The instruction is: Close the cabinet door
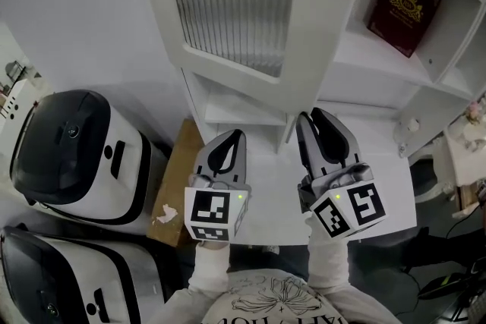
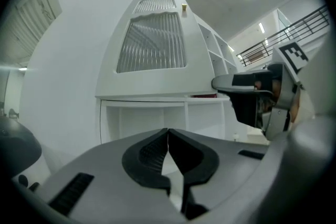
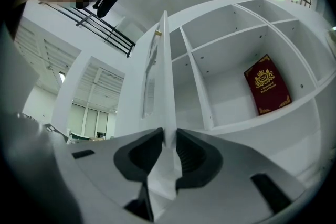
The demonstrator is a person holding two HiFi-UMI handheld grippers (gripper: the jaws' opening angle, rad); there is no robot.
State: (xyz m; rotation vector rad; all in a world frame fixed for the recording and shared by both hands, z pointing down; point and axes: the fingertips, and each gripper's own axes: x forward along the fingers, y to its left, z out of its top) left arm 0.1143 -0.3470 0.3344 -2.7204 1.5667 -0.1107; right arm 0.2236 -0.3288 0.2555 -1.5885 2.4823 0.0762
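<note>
- The cabinet door (image 1: 235,4) stands open at 12 o'clock in the head view. It has wavy glass in it.
- The right gripper (image 3: 168,136) pinches the thin edge of the door, near its low corner.
- The left gripper (image 2: 168,131) has its jaws pressed together, with nothing in them. It sits just beside the right one, under the door.
- A red book (image 1: 402,10) leans on a shelf at 2 o'clock.
- Two white machines (image 1: 68,155) sit at 9 o'clock.

No words can be read: the red book (image 1: 401,20) bears only a gold crest (image 1: 410,3), its lettering too small.
</note>
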